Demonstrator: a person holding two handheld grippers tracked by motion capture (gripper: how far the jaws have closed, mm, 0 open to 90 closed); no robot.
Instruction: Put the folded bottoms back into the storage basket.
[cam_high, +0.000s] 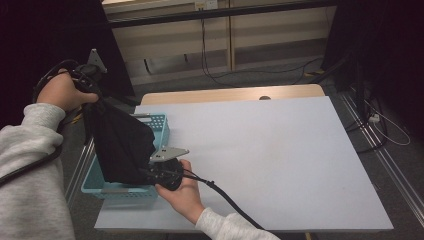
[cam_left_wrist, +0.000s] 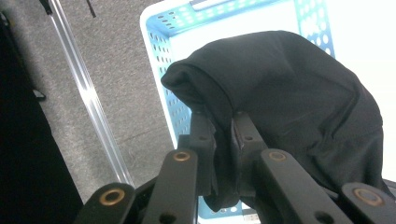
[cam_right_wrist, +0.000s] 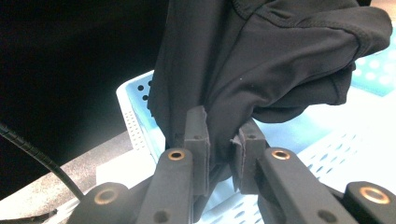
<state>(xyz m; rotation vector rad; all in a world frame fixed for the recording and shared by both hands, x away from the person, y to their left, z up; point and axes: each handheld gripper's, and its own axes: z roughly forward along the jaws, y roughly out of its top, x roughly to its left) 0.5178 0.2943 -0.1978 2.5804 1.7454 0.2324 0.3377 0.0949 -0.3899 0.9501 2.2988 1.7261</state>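
Observation:
A black garment (cam_high: 120, 145) hangs stretched over a light blue perforated basket (cam_high: 161, 125) at the table's left edge. My left gripper (cam_high: 92, 95) is raised up and to the left, shut on the garment's upper end; the left gripper view has that cloth (cam_left_wrist: 280, 93) bunched between the pads. Lower down, by the basket's near right corner, my right gripper (cam_high: 150, 172) is shut on the garment's bottom edge. In the right gripper view the black fabric (cam_right_wrist: 261, 60) drapes down into the closed pads, with the basket (cam_right_wrist: 135, 116) behind.
The white table top (cam_high: 270, 155) stretches wide to the right of the basket. A wooden strip (cam_high: 225, 94) runs along the far edge. Cables (cam_high: 220, 75) lie on the floor beyond, and a metal rail (cam_left_wrist: 88, 98) runs along the floor on the left.

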